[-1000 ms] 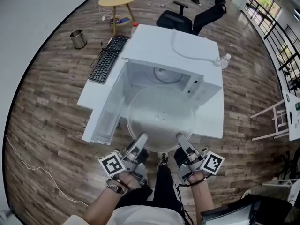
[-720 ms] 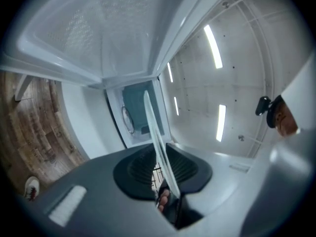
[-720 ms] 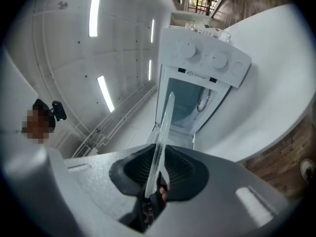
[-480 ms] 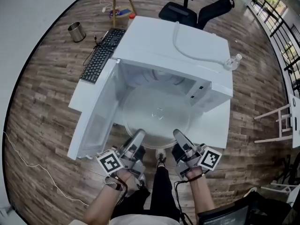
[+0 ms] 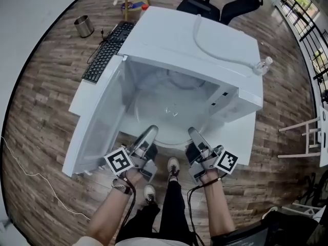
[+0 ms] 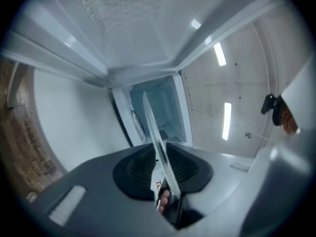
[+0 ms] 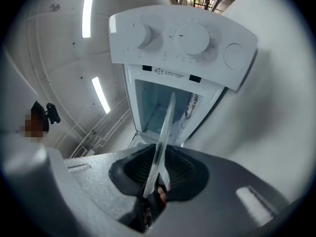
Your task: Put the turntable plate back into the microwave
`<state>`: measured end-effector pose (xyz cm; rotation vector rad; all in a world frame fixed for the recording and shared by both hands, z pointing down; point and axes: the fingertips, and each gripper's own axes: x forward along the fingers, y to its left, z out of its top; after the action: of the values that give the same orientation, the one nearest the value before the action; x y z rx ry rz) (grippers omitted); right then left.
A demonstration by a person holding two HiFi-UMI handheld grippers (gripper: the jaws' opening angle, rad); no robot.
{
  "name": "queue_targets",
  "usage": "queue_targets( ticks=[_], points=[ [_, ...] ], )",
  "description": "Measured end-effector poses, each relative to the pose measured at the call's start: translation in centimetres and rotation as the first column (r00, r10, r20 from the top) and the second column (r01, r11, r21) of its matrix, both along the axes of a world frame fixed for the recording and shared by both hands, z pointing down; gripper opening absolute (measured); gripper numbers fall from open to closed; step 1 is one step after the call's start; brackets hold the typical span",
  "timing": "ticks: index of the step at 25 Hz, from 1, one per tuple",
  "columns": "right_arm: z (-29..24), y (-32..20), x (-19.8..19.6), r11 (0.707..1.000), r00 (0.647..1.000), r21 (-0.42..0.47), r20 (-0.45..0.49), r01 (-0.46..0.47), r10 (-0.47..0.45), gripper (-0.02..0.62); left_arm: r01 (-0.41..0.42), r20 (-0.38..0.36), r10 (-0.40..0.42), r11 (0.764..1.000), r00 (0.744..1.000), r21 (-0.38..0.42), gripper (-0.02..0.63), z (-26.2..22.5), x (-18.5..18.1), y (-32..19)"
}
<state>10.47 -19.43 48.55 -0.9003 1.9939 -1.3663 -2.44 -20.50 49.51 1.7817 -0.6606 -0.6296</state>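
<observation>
The clear glass turntable plate [image 5: 171,111] lies flat, its far half inside the open cavity of the white microwave [image 5: 205,40]. My left gripper [image 5: 148,133] is shut on the plate's near rim at the left, and my right gripper [image 5: 193,133] on the near rim at the right. The left jaws have just been opening a little, with the rim still between them. In the left gripper view the plate [image 6: 153,132] runs edge-on between the pads of the left gripper [image 6: 165,177]. In the right gripper view the plate [image 7: 165,127] points at the cavity [image 7: 158,102] below the dial panel [image 7: 182,38].
The microwave door [image 5: 97,122] hangs open at the left, close beside my left gripper. A black keyboard [image 5: 105,55] lies on the white table [image 5: 241,142] left of the microwave. A hose and a small bottle [image 5: 261,64] rest on top. A bin [image 5: 82,25] and chairs [image 5: 215,4] stand beyond.
Both grippers have carried the plate forward and down. Its far half now lies inside the cavity, and the microwave fills more of the head view.
</observation>
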Motion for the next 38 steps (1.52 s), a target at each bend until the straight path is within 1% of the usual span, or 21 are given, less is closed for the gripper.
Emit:
queue_targets(
  ticks=[3,7,16,21,26,30,33,36,38],
  points=[
    [0.7,-0.7,0.2,1.0,1.0,-0.008,-0.009,-0.001,0.001,0.064,-0.002,-0.018,0.002,1.0,1.0,-0.019,0.078,0.5,0.2,-0.7],
    [1.2,-1.8,0.3,1.0,1.0,-0.013,-0.017,0.001,-0.001,0.067,0.0,-0.023,-0.001,0.999,1.0,-0.035,0.078,1.1,0.5,-1.8],
    [1.6,-4.0,0.4,1.0,0.999,-0.017,-0.038,-0.009,0.008,0.067,-0.013,-0.013,0.013,1.0,1.0,-0.027,0.083,1.6,0.6,-4.0],
    [1.6,-5.3,0.5,0.999,0.999,-0.017,-0.025,-0.035,0.034,0.067,-0.015,-0.004,0.015,1.0,1.0,-0.026,0.081,1.5,0.7,-5.4],
    [2.0,-5.9,0.6,0.999,0.999,-0.024,-0.009,-0.04,0.04,0.067,-0.018,0.013,0.018,1.0,1.0,-0.025,0.084,1.5,0.9,-6.0],
    [2.6,-6.3,0.8,0.999,0.999,-0.037,-0.013,-0.039,0.038,0.067,-0.016,-0.002,0.016,0.999,1.0,-0.039,0.084,1.8,1.2,-6.3],
    [2.7,-6.5,0.8,0.999,0.999,-0.04,-0.018,-0.033,0.033,0.069,-0.012,0.007,0.013,0.999,1.0,-0.045,0.084,1.9,1.2,-6.4],
    [2.9,-6.7,0.7,0.999,0.999,-0.042,-0.013,-0.031,0.03,0.069,-0.01,0.01,0.011,0.999,1.0,-0.037,0.084,1.8,1.1,-6.7],
    [3.0,-6.8,0.7,0.998,0.999,-0.048,-0.002,-0.034,0.034,0.07,-0.01,-0.002,0.01,0.999,1.0,-0.036,0.086,1.8,1.2,-6.8]
  ],
)
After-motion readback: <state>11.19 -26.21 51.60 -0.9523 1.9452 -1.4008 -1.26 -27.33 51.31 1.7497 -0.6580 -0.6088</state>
